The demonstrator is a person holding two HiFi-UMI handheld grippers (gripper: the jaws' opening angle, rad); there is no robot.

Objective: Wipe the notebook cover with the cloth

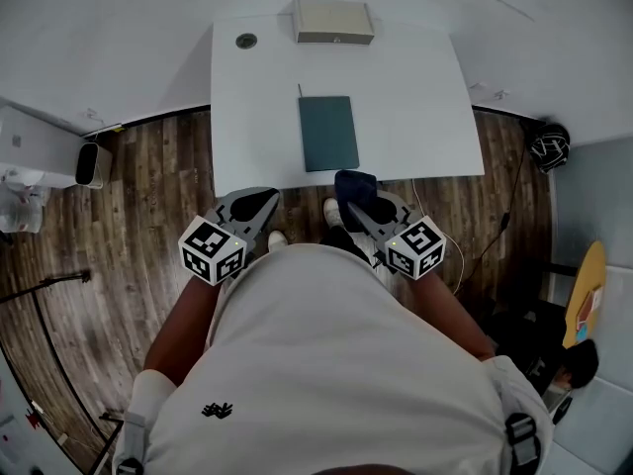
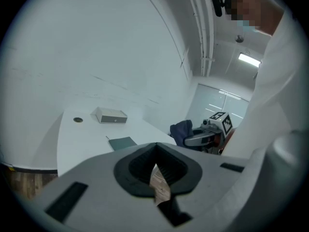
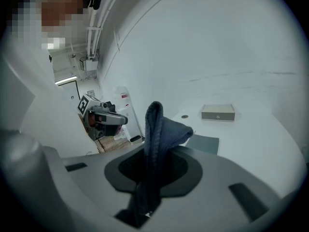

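A dark teal notebook point(image 1: 328, 133) lies flat on the white table point(image 1: 415, 117), near its front edge; it also shows in the left gripper view point(image 2: 122, 142) and the right gripper view point(image 3: 203, 143). My right gripper point(image 1: 358, 204) point(image 3: 152, 163) is shut on a dark blue cloth point(image 1: 354, 186) point(image 3: 161, 129), held in the air just off the table's front edge, below the notebook. My left gripper point(image 1: 259, 202) point(image 2: 155, 166) hangs shut and empty over the floor, left of the notebook. From the left gripper's camera, the cloth point(image 2: 181, 131) sticks out of the right gripper point(image 2: 205, 138).
A beige box point(image 1: 333, 22) point(image 2: 111, 115) point(image 3: 218, 112) stands at the table's far edge, with a round cable port point(image 1: 246, 41) to its left. Wooden floor surrounds the table. A white bin point(image 1: 92, 163) stands at the left, a black helmet point(image 1: 549, 146) at the right.
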